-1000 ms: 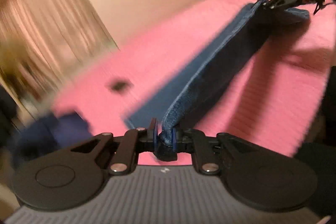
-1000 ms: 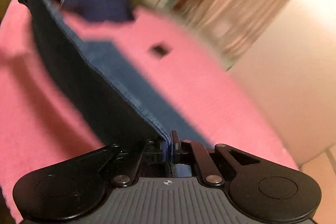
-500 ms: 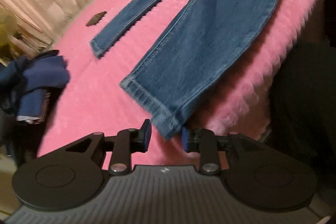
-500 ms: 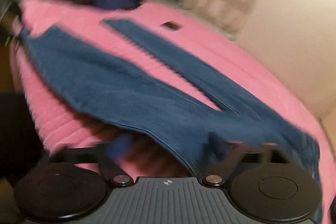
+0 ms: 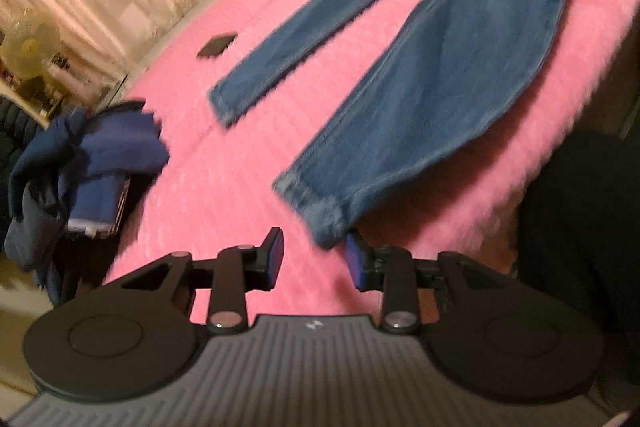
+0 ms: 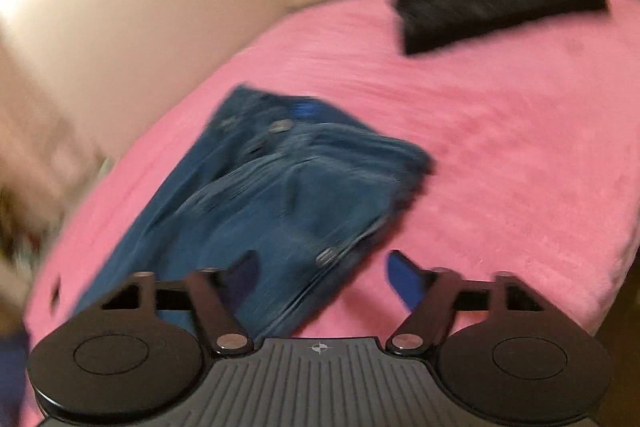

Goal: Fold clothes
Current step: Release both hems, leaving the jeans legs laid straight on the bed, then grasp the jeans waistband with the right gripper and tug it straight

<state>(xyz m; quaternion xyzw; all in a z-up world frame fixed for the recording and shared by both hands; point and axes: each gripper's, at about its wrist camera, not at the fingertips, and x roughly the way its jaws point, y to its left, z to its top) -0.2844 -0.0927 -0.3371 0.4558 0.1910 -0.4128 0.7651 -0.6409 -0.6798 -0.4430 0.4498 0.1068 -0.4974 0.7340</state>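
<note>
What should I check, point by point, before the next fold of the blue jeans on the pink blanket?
1. Blue denim jeans lie flat on the pink fleece blanket, legs spread apart: ok.
2. Left claw free of cloth: ok; its jaws are opening and the near leg's hem lies just ahead of them.
3. Right claw free of cloth: ok; its jaws are closing, the waistband is between them, and the pads do not press on it.
4. Waistband flat: not ok, it looks bunched.
5. Small dark flat object clear of the far leg: ok.
6. Sharp view: not ok, the right wrist picture is blurred.
</note>
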